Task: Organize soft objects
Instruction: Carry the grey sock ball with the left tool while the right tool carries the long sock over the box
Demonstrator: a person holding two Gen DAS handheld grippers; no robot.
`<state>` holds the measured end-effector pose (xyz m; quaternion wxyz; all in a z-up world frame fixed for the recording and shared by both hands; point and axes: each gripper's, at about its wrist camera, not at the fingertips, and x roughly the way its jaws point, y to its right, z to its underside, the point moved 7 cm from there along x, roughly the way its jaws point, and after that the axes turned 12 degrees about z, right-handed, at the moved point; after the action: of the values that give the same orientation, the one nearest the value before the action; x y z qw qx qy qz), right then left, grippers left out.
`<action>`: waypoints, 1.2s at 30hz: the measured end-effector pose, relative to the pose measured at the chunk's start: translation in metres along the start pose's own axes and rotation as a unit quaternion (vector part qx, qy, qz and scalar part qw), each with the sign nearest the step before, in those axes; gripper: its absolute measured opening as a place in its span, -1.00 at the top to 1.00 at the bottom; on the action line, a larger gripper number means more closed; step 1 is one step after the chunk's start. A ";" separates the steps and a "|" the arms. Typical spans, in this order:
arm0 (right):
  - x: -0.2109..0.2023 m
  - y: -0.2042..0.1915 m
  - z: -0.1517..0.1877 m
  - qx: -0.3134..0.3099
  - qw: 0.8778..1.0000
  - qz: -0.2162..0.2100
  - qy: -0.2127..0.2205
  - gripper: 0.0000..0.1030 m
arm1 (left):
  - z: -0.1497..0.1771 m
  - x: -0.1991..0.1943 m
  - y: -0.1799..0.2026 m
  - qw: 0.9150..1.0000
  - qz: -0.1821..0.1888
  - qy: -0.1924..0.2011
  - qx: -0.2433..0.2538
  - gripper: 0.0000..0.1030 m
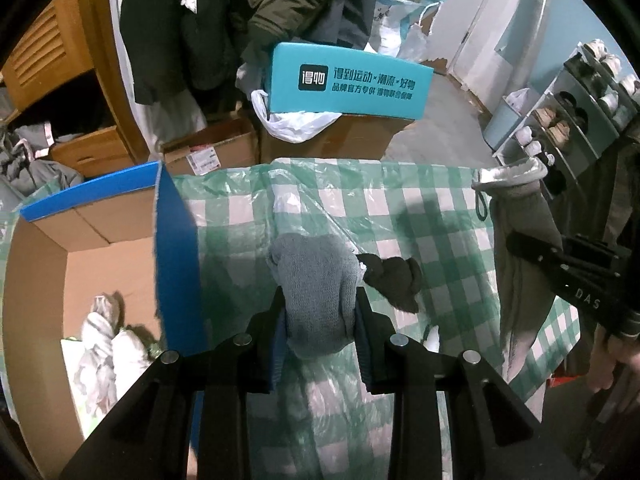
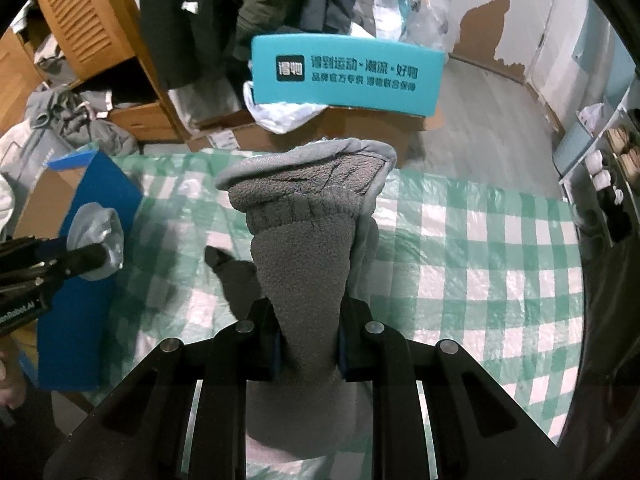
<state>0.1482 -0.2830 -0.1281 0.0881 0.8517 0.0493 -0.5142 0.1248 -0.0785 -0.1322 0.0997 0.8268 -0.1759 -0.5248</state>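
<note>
My left gripper is shut on a rolled light grey knit sock, held above the green checked cloth. The right wrist view shows that sock and the left gripper at the far left, beside the blue box flap. My right gripper is shut on a long fleecy grey sock, whose paler cuff folds over at the top. In the left wrist view this sock hangs at the right from the right gripper. A dark sock lies on the cloth between the two grippers, partly hidden in the right wrist view.
An open cardboard box with blue flaps stands left of the cloth, with white bundled fabric inside. A teal box on cardboard boxes sits behind the cloth. Hanging coats, a wooden cabinet and a shoe rack surround the area.
</note>
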 end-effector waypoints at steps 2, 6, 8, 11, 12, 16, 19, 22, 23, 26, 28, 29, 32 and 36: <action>-0.008 -0.001 0.001 -0.002 1.000 -0.002 0.005 0.66 | 0.002 -0.006 0.001 1.000 0.002 0.003 0.000 0.42; -0.020 -0.004 0.006 -0.009 1.000 -0.006 0.011 0.66 | 0.005 -0.018 0.004 1.000 0.000 0.013 0.008 0.42; -0.025 -0.005 0.008 -0.011 1.000 -0.008 0.014 0.66 | 0.007 -0.023 0.007 1.000 -0.002 0.015 0.014 0.42; -0.032 -0.007 0.010 -0.013 1.000 -0.013 0.019 0.66 | 0.012 -0.029 0.010 1.000 0.001 0.017 0.016 0.42; -0.035 -0.008 0.011 -0.014 1.000 -0.015 0.020 0.66 | 0.013 -0.031 0.011 1.000 0.001 0.018 0.017 0.42; -0.044 -0.011 0.012 -0.016 0.999 -0.020 0.028 0.66 | 0.015 -0.040 0.014 0.999 -0.007 0.029 0.027 0.42; -0.051 -0.014 0.010 -0.020 0.999 -0.024 0.035 0.66 | 0.017 -0.047 0.013 0.999 -0.004 0.035 0.025 0.42; -0.057 -0.019 0.009 -0.025 0.998 -0.029 0.041 0.66 | 0.019 -0.054 0.013 0.999 -0.003 0.041 0.025 0.42; -0.059 -0.021 0.009 -0.026 0.998 -0.031 0.043 0.66 | 0.019 -0.055 0.014 0.999 -0.004 0.043 0.026 0.41; -0.062 -0.024 0.006 -0.030 0.998 -0.034 0.046 0.66 | 0.019 -0.060 0.013 0.998 -0.007 0.048 0.027 0.42; -0.062 -0.027 0.006 -0.031 0.998 -0.037 0.047 0.66 | 0.019 -0.062 0.011 0.998 -0.006 0.050 0.026 0.42; -0.062 -0.029 0.006 -0.032 0.998 -0.039 0.046 0.66 | 0.020 -0.064 0.009 0.998 -0.006 0.051 0.024 0.42; -0.060 -0.035 0.005 -0.033 0.998 -0.045 0.043 0.66 | 0.021 -0.067 0.005 0.998 -0.006 0.053 0.019 0.42; -0.061 -0.044 0.004 -0.037 0.997 -0.050 0.043 0.66 | 0.022 -0.072 0.001 0.998 -0.007 0.057 0.014 0.42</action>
<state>0.1088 -0.2400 -0.0805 0.0919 0.8655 0.1146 -0.4789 0.0774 -0.0508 -0.0815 0.0941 0.8581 -0.1714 -0.4749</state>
